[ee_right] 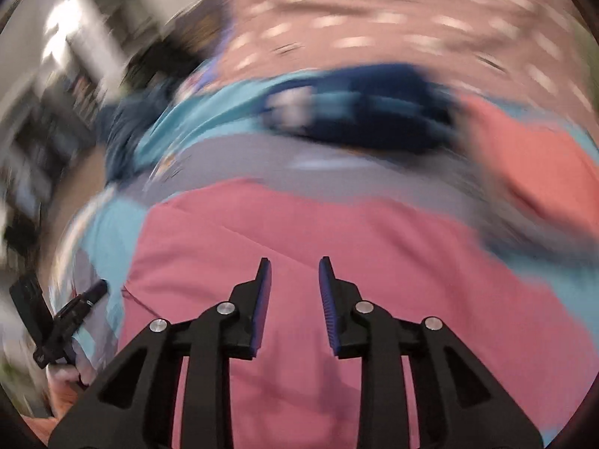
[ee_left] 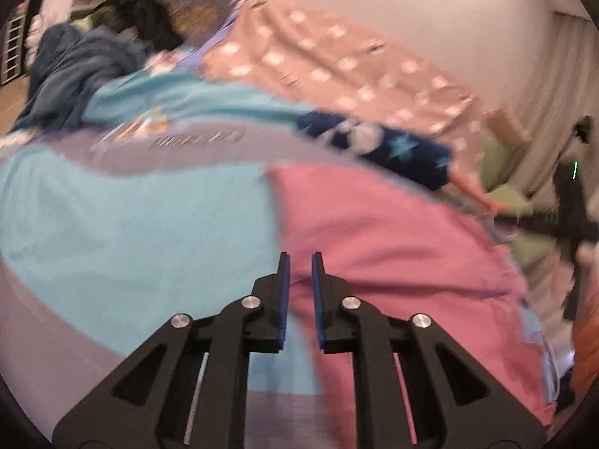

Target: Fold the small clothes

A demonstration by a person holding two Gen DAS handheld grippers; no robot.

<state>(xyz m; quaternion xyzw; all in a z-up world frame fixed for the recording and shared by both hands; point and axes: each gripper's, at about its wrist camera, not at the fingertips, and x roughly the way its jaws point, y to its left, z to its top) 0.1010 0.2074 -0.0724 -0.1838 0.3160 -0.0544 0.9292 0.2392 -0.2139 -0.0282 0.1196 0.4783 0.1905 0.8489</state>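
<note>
A pink garment (ee_left: 393, 232) lies flat on the bed, also filling the lower right wrist view (ee_right: 337, 232). My left gripper (ee_left: 299, 258) is open and empty, its fingers a small gap apart, over the garment's left edge where it meets the light blue and lilac bedcover (ee_left: 142, 209). My right gripper (ee_right: 294, 262) is open and empty above the middle of the pink garment. The left gripper shows at the lower left of the right wrist view (ee_right: 71, 314). Both views are motion-blurred.
A dark blue star-patterned garment (ee_left: 378, 146) lies beyond the pink one, also in the right wrist view (ee_right: 367, 108). An orange garment (ee_right: 531, 157) lies at right. A pink spotted blanket (ee_left: 337, 60) covers the far bed. A dark blue cloth pile (ee_left: 78, 71) sits far left.
</note>
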